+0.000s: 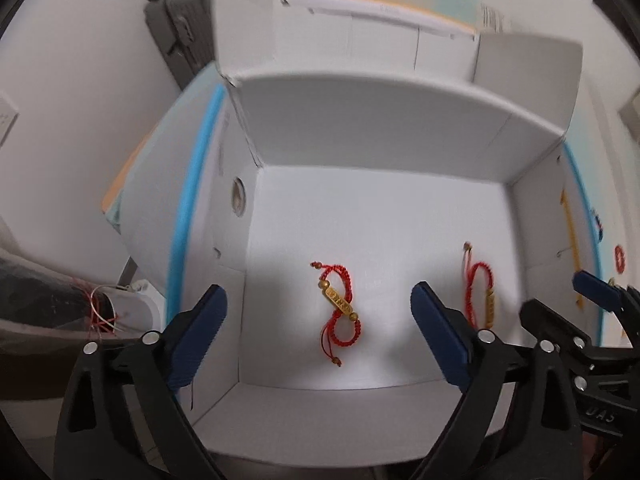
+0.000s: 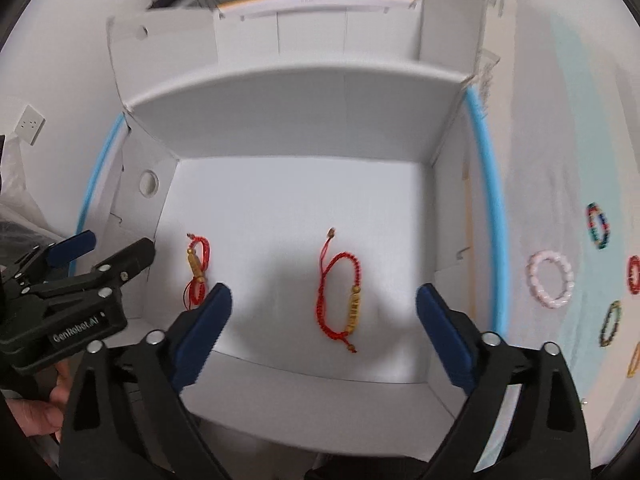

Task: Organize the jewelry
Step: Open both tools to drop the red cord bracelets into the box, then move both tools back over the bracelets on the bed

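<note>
Two red cord bracelets with gold bars lie on the floor of an open white cardboard box (image 1: 360,128). In the left wrist view the twisted bracelet (image 1: 338,308) lies below my left gripper (image 1: 318,292), which hangs open over the box with nothing between its blue pads. The second bracelet (image 1: 482,296) lies to its right. In the right wrist view that second bracelet (image 2: 354,312) lies under my open, empty right gripper (image 2: 324,292), and the twisted one (image 2: 196,268) is at the left. Each gripper shows in the other's view: right gripper (image 1: 560,300), left gripper (image 2: 112,248).
Outside the box's right wall, several beaded bracelets lie on a pale mat: a pink one (image 2: 552,280), a multicoloured one (image 2: 598,226), a dark one (image 2: 611,322). The upright box flaps (image 2: 448,20) stand at the back. A hand (image 2: 40,416) holds the left gripper.
</note>
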`<state>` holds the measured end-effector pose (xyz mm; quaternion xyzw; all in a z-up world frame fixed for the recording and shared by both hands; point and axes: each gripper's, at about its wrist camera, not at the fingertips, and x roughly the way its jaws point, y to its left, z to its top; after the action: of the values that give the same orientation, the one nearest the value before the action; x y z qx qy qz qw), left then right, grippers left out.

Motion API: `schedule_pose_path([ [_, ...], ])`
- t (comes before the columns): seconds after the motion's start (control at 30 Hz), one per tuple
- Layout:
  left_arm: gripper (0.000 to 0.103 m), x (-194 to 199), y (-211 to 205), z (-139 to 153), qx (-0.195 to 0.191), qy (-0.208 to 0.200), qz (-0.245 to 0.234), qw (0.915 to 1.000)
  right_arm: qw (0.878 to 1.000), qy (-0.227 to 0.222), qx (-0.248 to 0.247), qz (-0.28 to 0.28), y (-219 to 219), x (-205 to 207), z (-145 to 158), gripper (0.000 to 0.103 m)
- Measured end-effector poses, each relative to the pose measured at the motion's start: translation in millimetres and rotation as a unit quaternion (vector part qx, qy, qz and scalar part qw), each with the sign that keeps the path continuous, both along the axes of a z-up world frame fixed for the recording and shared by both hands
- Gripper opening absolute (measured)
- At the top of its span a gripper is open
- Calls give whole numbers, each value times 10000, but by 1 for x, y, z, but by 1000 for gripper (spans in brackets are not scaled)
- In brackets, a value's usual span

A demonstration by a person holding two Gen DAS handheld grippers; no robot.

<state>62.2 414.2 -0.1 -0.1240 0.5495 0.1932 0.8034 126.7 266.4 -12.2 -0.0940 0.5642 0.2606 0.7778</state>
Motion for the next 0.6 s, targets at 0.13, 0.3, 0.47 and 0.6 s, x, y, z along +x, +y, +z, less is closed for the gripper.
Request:
schedule_pose_path([
  [0.13,97,-8,-6,23,196,-375,46,9991,9989,-446,109,-11,-19,-14,22,96],
  [0.3,97,-20,-12,37,293,-712,-80,9970,9956,-916,186,-96,-49,-24,52,96],
  [0.47,97,-27,-46,52,333,-937,-283,9946,9918,-1216,222,-337,-88,-32,72,96],
  [0.6,97,-21,-78,58,323,-1054,-511,9926,9876,-1441,213,-580,-124,-35,83,95],
])
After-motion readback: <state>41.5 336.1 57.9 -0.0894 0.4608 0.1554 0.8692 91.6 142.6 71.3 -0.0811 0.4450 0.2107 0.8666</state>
